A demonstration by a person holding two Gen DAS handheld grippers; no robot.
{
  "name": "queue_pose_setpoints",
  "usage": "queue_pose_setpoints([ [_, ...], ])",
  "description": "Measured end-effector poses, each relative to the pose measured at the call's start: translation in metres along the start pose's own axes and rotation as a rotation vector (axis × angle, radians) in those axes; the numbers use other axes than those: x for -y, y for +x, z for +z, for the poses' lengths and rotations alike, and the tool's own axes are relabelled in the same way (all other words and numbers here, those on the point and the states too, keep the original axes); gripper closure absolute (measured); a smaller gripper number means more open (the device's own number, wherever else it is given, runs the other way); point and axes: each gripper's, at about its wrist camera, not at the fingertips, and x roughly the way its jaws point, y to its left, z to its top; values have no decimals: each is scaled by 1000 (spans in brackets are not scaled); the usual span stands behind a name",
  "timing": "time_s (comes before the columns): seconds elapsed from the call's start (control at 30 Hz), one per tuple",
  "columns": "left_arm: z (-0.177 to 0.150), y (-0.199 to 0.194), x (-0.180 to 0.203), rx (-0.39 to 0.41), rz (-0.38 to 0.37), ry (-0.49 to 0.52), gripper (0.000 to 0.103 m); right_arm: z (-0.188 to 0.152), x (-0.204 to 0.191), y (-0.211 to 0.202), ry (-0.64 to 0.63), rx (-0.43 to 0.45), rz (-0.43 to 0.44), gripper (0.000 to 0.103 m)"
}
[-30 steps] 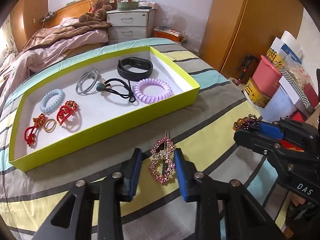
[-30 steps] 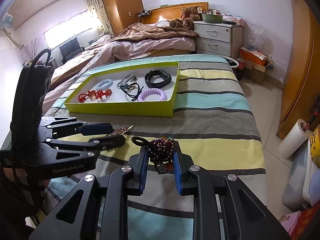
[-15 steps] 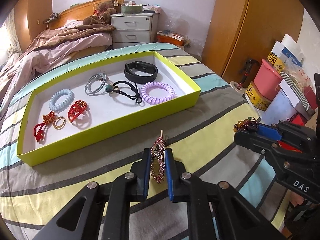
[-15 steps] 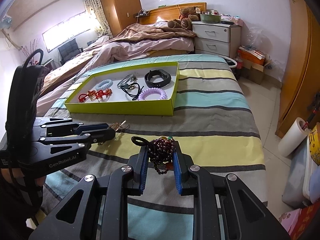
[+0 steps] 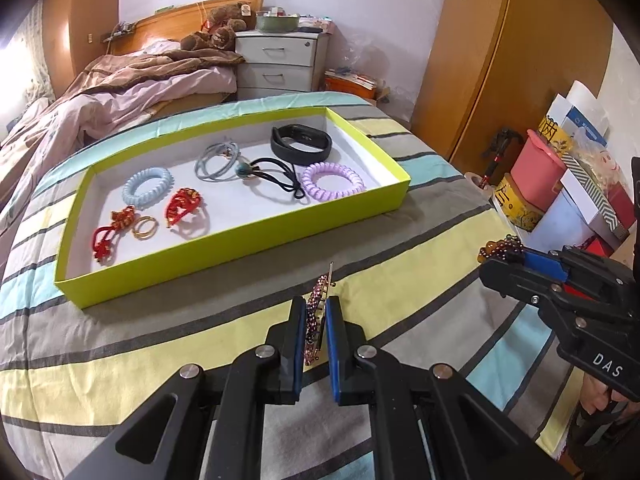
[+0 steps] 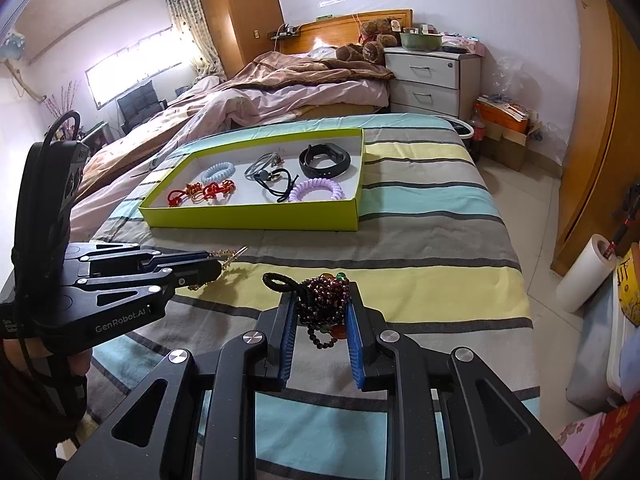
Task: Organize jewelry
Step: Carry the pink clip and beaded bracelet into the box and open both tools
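A lime-green tray (image 5: 248, 236) (image 6: 256, 216) lies on the striped bed and holds hair ties, red clips, a gold ring and a black wristband (image 5: 301, 145). My left gripper (image 5: 316, 312) is shut on a pink rhinestone hair clip (image 5: 315, 322), held on edge above the bedcover in front of the tray. It also shows in the right wrist view (image 6: 218, 266). My right gripper (image 6: 322, 300) is shut on a dark red bead bracelet (image 6: 326, 300), to the right of the left one; it shows in the left wrist view (image 5: 502, 254).
A purple coil tie (image 5: 332, 181), a blue coil tie (image 5: 148, 186) and a black cord tie (image 5: 276, 176) lie in the tray. A rumpled duvet (image 5: 132, 92) lies behind it. Boxes (image 5: 560, 184) stand on the floor right of the bed.
My left gripper has closed on the pink hair clip, turned it on edge and lifted it off the cover. The right gripper still holds the bead bracelet.
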Motion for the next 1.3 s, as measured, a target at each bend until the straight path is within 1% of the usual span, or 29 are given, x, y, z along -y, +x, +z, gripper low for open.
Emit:
queue_pose_setpoints([
  [0.33, 2, -19, -15, 40, 27, -24, 93, 6, -7, -2, -1, 20, 2, 80],
  [0.57, 10, -40, -27, 88, 58, -31, 93, 18, -17, -3, -12, 42, 7, 80],
  [0.83, 22, -54, -48, 119, 70, -49, 93, 36, -34, -1, -39, 59, 16, 80],
  [1.07, 43, -51, -76, 131, 83, -78, 93, 57, -42, 16, -49, 60, 16, 80],
  [1.3, 64, -28, -106, 116, 100, -92, 93, 81, -38, 55, -51, 30, -7, 80],
])
